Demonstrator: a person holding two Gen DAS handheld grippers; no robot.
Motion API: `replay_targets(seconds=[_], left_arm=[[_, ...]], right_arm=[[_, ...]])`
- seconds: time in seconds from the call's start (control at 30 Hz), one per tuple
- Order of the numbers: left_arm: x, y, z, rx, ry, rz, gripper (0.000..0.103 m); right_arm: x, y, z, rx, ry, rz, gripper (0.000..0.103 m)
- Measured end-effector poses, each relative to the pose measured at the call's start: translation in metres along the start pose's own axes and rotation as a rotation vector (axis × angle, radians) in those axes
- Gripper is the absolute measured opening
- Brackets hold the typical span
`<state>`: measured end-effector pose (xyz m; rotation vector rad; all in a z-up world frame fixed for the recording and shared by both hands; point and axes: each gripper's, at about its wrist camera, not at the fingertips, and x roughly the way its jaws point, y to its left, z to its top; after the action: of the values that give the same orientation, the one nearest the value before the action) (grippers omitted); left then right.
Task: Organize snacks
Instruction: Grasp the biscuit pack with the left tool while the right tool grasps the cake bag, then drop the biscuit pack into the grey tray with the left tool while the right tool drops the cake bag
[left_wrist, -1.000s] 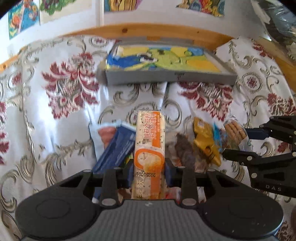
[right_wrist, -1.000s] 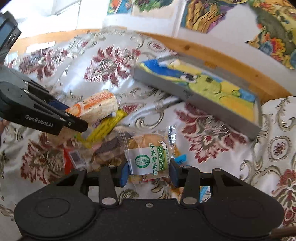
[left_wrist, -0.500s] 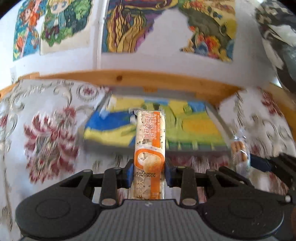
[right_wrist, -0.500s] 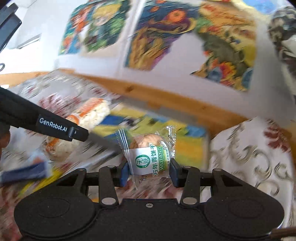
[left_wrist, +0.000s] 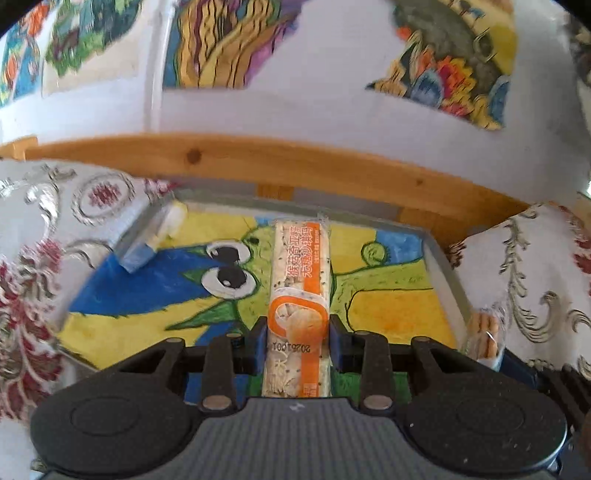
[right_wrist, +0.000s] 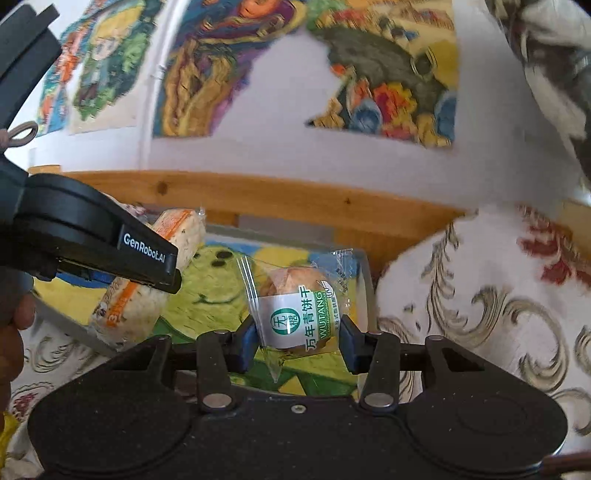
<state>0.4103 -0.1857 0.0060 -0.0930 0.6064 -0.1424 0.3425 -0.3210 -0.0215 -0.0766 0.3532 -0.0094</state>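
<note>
My left gripper (left_wrist: 297, 341) is shut on a long orange-and-white snack bar (left_wrist: 300, 295), held lengthwise above a grey tray (left_wrist: 443, 258) whose floor is painted blue, green and yellow. My right gripper (right_wrist: 299, 341) is shut on a round biscuit in a clear wrapper with a green label (right_wrist: 301, 314), above the right end of the same tray (right_wrist: 365, 280). From the right wrist view, the left gripper (right_wrist: 107, 243) and its snack bar (right_wrist: 147, 295) hang over the tray's left part. In the left wrist view the biscuit pack (left_wrist: 484, 332) shows at the tray's right edge.
A small white-and-blue packet (left_wrist: 151, 240) lies in the tray's far left corner. The tray rests on a floral cloth (left_wrist: 44, 229) beside a wooden rail (left_wrist: 258, 162) and a white wall with colourful pictures (right_wrist: 229, 66). A hand (right_wrist: 11, 332) shows at the left edge.
Both grippers have lifted their snacks off the pile on the cloth and carried them forward over the painted tray. The snack pile has dropped out of sight.
</note>
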Motion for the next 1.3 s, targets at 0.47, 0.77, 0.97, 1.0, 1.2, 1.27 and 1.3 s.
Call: replay_targets(seconds=[0.47, 0.77, 0.97, 1.0, 1.2, 1.27, 1.3], left_arm=[[0.02, 0.009, 0.003, -0.073, 0.094, 0.012, 0.065], [-0.036, 0.032, 0.005, -0.14, -0.052, 0.05, 0.099], [-0.084, 0.038, 0.004, -0.123, -0.179, 0.084, 0.102], [-0.091, 0.038, 0.002, -0.109, -0.194, 0.095, 0.102], [-0.132, 0.041, -0.011, -0.058, -0.231, 0.132, 0.102], [-0.147, 0.044, -0.015, -0.054, -0.247, 0.133, 0.102], [-0.153, 0.046, -0.018, -0.053, -0.251, 0.131, 0.102]], right_arm=[[0.02, -0.01, -0.007, 0.074, 0.059, 0.019, 0.081], [-0.03, -0.015, 0.012, 0.116, -0.076, -0.031, 0.102], [-0.073, -0.02, 0.021, 0.158, -0.172, -0.071, 0.102], [-0.08, -0.02, 0.022, 0.155, -0.189, -0.074, 0.102], [-0.121, -0.024, 0.023, 0.164, -0.237, -0.077, 0.102], [-0.136, -0.022, 0.019, 0.177, -0.248, -0.081, 0.102], [-0.143, -0.021, 0.017, 0.182, -0.252, -0.086, 0.102]])
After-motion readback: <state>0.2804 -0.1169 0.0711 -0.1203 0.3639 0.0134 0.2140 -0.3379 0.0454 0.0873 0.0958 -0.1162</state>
